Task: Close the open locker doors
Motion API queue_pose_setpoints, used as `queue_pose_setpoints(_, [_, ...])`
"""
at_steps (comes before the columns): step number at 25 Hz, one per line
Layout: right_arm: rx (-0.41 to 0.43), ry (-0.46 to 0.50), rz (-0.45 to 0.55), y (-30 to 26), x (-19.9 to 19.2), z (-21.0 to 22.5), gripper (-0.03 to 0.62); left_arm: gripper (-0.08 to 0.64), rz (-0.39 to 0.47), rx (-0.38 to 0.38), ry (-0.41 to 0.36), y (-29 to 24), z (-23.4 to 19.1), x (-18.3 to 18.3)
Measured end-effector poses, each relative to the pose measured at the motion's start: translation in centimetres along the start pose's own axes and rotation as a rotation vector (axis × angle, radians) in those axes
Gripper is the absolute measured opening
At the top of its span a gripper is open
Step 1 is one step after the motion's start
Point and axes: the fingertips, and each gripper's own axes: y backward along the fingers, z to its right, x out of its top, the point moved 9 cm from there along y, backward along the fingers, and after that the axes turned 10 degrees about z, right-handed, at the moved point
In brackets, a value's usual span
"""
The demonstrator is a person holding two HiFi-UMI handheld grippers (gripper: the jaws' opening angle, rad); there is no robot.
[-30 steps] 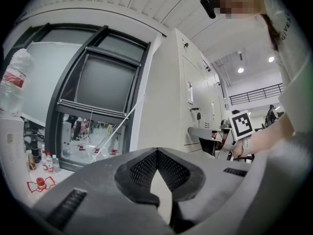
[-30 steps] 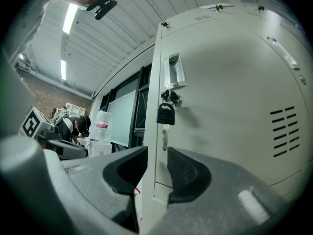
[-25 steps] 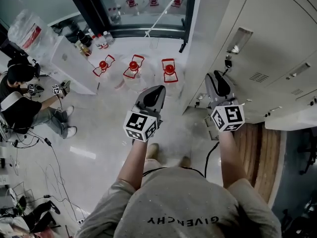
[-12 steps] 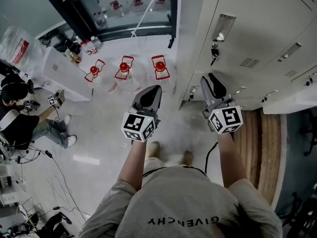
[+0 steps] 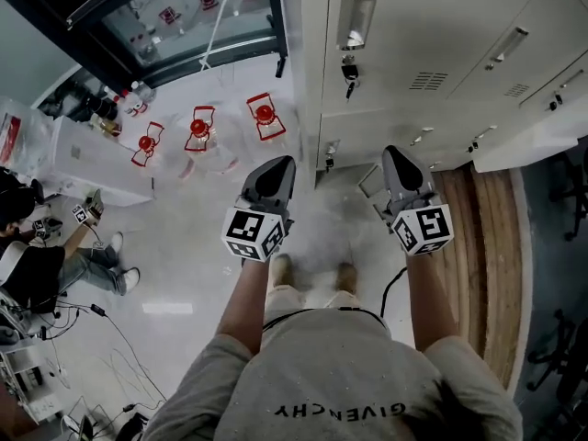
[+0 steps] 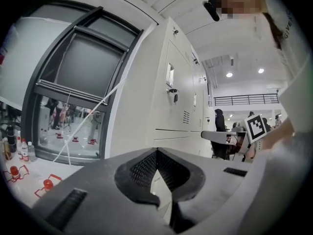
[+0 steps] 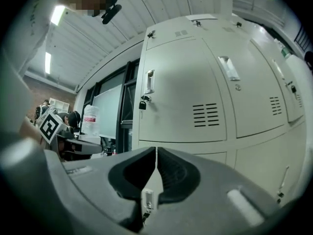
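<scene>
**A:** Where is the open locker door [image 5: 528, 141] from the grippers?

**B:** It is off to the right of the right gripper [image 5: 393, 152], well apart from it. It stands out from the front of the lockers [image 5: 413, 26], which rise just ahead of both grippers. From above, only its top edge shows, as a pale bar running out to the right.

**A:** And its long axis?

**B:** I can't read it. The head view looks straight down the door's height, and the right border cuts the bar off. In the left gripper view it is a level slab jutting past the locker front, with its lower part hidden behind the gripper's body.

**A:** What about the jaws?

**B:** The left gripper [image 5: 282, 162] has its jaws together with nothing in them. The right gripper's jaws have just been closing. They now meet but for a hairline slit, with nothing between them.

**A:** Counts?

**B:** There are 2 grippers, and I can see 1 door open. In the right gripper view, 3 upper doors are shut, tall and upright, facing the jaws. 1 padlock [image 7: 142, 104] hangs on the leftmost. The lower doors are mostly hidden behind the gripper.

**A:** And on the left side?

**B:** 3 red-topped containers [image 5: 199, 127] stand on the floor ahead and left of the left gripper, before a window [image 5: 184, 12]. 1 seated person [image 5: 37, 269] is far to its left, partly cut off.
</scene>
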Motion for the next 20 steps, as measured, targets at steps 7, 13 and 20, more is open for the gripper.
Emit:
queue_pose_setpoints(7, [-0.094,-0.012,-0.049,5.7,-2.0,1.9,0.002,-0.003,-0.086,-0.107,0.028,-1.9,3.1,-4.1])
queue_pose_setpoints(13, [-0.185,-0.034,-0.104,11.0,-4.5,3.6,0.002,-0.003,-0.154,-0.19,0.059,-3.1,6.2,-8.4])
queue_pose_setpoints(20, [-0.263,-0.075,-0.166,16.6,-8.7,5.4,0.002,-0.003,-0.222,-0.261,0.093,-4.8,9.8,-14.1])
